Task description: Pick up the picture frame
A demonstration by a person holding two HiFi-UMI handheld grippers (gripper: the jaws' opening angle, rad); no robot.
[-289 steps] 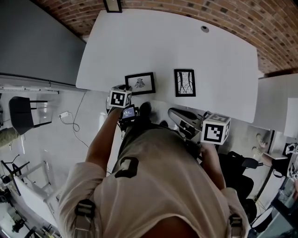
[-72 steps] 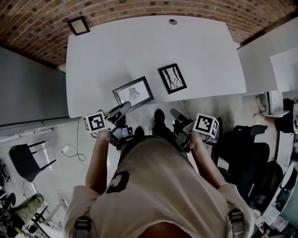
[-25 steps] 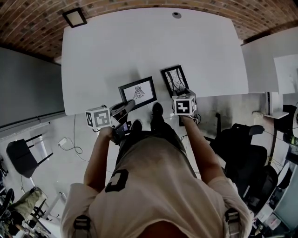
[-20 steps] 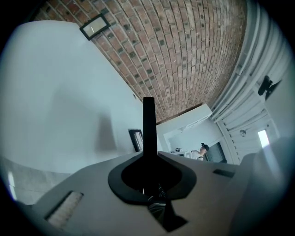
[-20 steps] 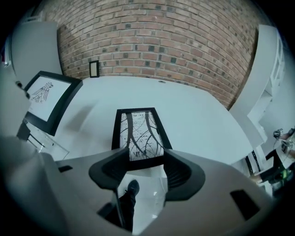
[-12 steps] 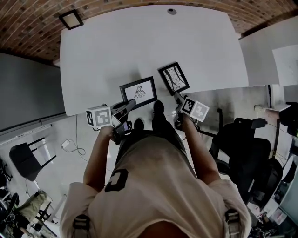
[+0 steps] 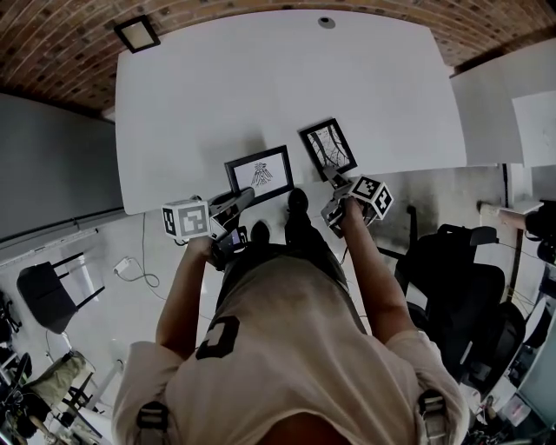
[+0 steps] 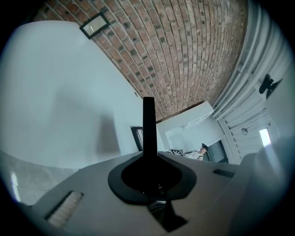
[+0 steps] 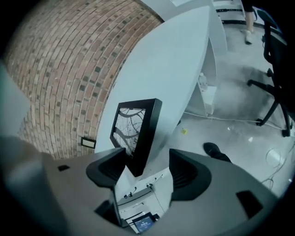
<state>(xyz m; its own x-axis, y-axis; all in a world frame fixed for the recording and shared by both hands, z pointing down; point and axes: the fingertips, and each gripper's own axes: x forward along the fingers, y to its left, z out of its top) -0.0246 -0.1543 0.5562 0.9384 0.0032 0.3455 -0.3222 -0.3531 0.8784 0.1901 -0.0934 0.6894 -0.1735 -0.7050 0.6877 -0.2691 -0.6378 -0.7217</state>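
Observation:
Two black picture frames lie near the front edge of the white table (image 7: 261,87). One is a landscape frame with a leaf drawing (image 7: 259,174), the other a portrait frame with a branch drawing (image 7: 328,148). My right gripper (image 7: 334,184) is at the branch frame's near corner. In the right gripper view that frame (image 9: 133,126) has its corner between the wide-apart jaws of the gripper (image 9: 148,169). They have just been opening, and neither pad presses on it. My left gripper (image 7: 233,202) hovers by the leaf frame's near-left corner. Its jaws are shut with nothing in them (image 8: 148,103).
A small dark square plate (image 7: 138,33) sits at the table's far left corner and a round grommet (image 7: 325,22) at the far edge. A black office chair (image 7: 452,278) stands to the right, beyond it another white table (image 7: 512,96). The person's shoes (image 7: 297,202) show at the table's front edge.
The right gripper has rolled, its marker cube swinging to the right, and has sunk a little at the branch frame's near corner with its jaws spread wider. The left gripper has stayed put.

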